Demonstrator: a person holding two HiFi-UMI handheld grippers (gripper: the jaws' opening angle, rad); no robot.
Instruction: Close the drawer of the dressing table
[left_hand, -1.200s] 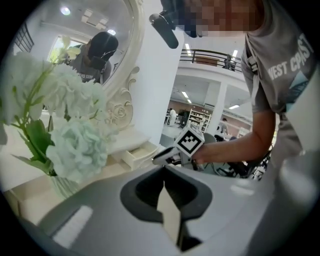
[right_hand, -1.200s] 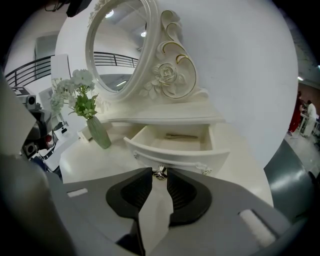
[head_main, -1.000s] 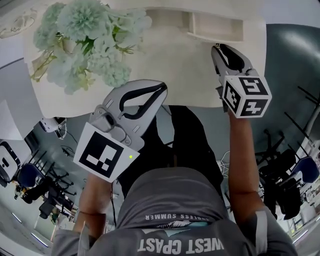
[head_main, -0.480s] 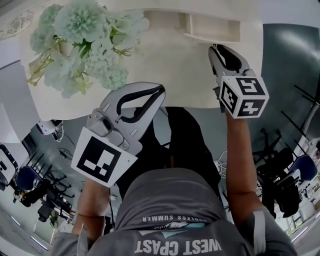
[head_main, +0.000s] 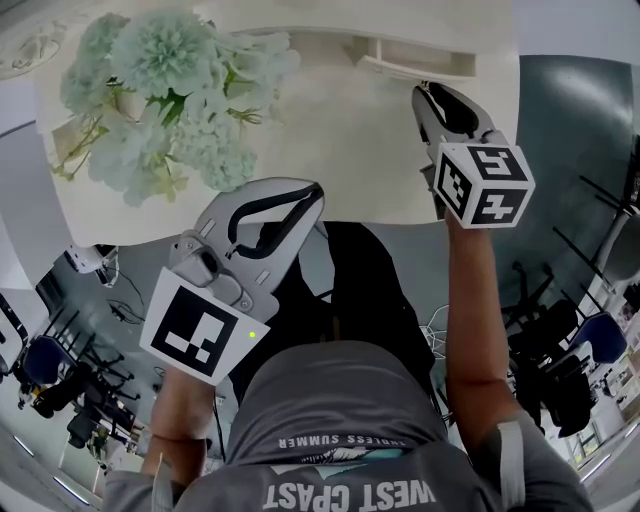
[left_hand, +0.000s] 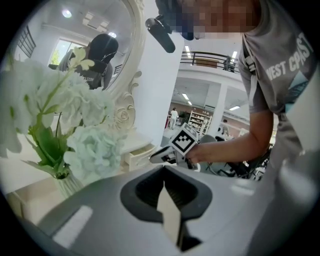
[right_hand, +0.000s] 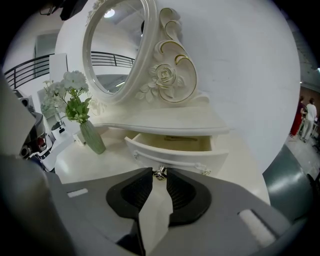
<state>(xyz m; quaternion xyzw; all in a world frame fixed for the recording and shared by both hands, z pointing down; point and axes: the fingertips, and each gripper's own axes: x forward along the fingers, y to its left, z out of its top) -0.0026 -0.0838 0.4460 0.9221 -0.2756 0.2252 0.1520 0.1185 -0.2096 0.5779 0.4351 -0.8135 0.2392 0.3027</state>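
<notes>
Drawer (right_hand: 176, 156), cream wood with a curved front, stands pulled out under the white dressing table's (right_hand: 95, 161) mirror shelf. Right gripper (right_hand: 159, 176) flanks its metal knob (right_hand: 160, 172); whether it pinches is unclear. Left gripper (left_hand: 164, 170) is clenched, empty.

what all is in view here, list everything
dressing table: one, cream, straight ahead
mirror: one, oval, white carved frame with gold trim, at the table's back
shelf: one, cream, under the mirror
drawer: one, cream, open, under the shelf
drawer knob: one, metallic, on the drawer's front
vase: one, green, on the tabletop
flowers: one bunch, pale green-white, in the vase
chairs: several, dark, on the floor
left claw: grey, shut, empty, over the table's near edge
right claw: grey, closed on the drawer knob
</notes>
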